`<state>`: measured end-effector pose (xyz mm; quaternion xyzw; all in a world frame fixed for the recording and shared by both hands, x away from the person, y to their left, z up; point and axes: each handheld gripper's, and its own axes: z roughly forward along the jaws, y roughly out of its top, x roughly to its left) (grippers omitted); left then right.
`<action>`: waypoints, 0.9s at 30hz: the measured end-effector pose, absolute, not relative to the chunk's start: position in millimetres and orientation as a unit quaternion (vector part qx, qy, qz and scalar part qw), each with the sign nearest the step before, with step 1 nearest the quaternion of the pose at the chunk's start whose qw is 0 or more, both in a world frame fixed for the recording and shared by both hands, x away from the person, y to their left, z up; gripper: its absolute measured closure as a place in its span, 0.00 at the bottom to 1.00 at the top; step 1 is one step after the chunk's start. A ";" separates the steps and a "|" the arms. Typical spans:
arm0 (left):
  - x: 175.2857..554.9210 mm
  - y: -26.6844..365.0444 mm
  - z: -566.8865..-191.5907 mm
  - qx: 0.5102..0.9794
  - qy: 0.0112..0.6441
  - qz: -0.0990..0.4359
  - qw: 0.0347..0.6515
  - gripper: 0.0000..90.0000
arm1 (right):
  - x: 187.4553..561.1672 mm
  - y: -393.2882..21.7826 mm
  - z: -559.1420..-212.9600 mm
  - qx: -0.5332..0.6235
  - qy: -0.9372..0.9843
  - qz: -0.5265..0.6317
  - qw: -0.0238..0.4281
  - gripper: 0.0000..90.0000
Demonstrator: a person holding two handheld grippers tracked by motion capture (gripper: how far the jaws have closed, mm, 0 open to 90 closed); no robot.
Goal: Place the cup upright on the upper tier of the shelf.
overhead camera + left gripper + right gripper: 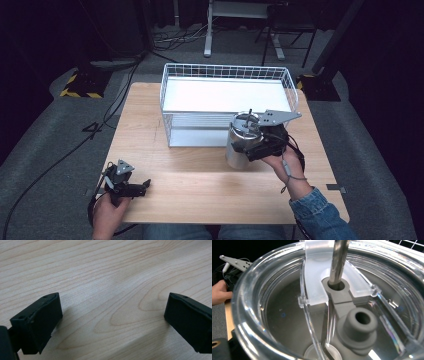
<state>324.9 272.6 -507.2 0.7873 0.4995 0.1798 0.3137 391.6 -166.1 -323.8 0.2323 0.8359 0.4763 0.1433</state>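
fingers of the right gripper [252, 142] clamp the steel tumbler [239, 145], upright on the desk [200, 175] just before the basket [227, 102]; lift it straight to clear that rim. left gripper [142, 186] rests wide open.

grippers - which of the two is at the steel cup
The right gripper, at the steel cup in front of the wire basket. The left gripper sits apart near the table's front left edge, jaws open over bare wood.

Bench surroundings, non-handled items.
Light wooden table [165, 165] carries a white wire basket [172, 82] at its far edge; grey carpet and black cables [60, 160] lie on the floor around.
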 end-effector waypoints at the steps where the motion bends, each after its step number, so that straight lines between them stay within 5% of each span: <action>1: 324.9 272.6 -507.2 0.788 0.499 0.180 0.314 0.02 | 392.9 -166.0 -322.1 0.231 0.836 0.476 0.142 0.04; 27: 325.0 272.5 -507.3 0.788 0.498 0.181 0.314 0.02 | 414.4 -169.4 -269.8 0.238 0.828 0.483 0.156 0.04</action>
